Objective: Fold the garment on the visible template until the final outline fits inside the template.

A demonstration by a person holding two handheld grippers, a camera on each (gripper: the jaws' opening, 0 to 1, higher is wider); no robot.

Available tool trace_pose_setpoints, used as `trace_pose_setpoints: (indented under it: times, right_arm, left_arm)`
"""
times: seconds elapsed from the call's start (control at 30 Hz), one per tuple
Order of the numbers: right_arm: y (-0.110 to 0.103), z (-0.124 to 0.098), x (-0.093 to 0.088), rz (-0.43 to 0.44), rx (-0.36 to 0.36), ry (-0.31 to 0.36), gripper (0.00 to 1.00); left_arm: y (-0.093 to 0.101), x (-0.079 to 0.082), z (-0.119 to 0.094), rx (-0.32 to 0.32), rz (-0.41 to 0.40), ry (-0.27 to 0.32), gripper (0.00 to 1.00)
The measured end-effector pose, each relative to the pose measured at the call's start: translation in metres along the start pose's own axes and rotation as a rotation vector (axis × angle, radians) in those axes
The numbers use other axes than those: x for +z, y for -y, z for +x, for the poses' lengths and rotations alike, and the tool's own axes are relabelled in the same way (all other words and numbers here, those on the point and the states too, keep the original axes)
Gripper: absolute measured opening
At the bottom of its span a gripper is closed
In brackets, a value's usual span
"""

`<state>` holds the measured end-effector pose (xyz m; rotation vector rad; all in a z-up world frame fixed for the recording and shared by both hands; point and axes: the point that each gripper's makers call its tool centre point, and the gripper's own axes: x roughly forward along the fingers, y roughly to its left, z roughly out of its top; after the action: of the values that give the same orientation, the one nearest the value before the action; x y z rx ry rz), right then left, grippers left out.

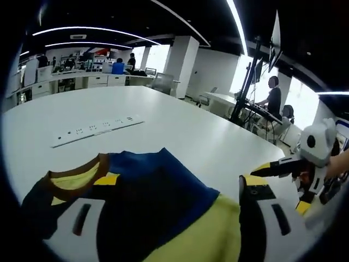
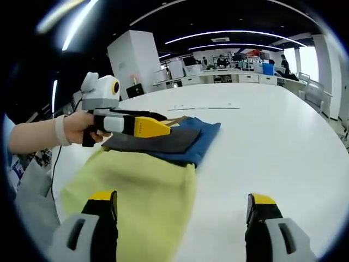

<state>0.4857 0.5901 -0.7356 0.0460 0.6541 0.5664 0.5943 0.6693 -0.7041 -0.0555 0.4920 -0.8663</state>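
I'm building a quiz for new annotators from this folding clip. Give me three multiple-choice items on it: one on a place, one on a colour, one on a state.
1. Where does the garment lie?
A. on the white table
B. on a chair
C. on the floor

2. What colour is the garment part nearest the right gripper?
A. red
B. pale yellow
C. white

3. How stand the right gripper's jaws?
A. shut on the garment
B. shut on nothing
C. open, wide apart

Key: 1 A, the cloth is spread flat on the tabletop. 2 B, yellow cloth lies between blue part and jaws. 3 C, bare table shows between the two tips.
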Motion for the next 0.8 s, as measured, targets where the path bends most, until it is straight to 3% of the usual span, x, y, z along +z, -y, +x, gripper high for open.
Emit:
trace_pose_setpoints:
  times: [0.23, 0.8]
  right_arm:
    - [-0.004, 0.0, 0.009, -0.016, 0.014, 0.009, 1.0]
    - [-0.016, -0.005, 0.009, -0.051, 0.035, -0.005, 0.99]
  left_arm:
    - [-0.013, -0.004, -0.024, 0.041, -0.009, 0.004, 0.84]
    - [-0.064, -0.025, -0.128, 0.191, -0.026, 0.021, 0.84]
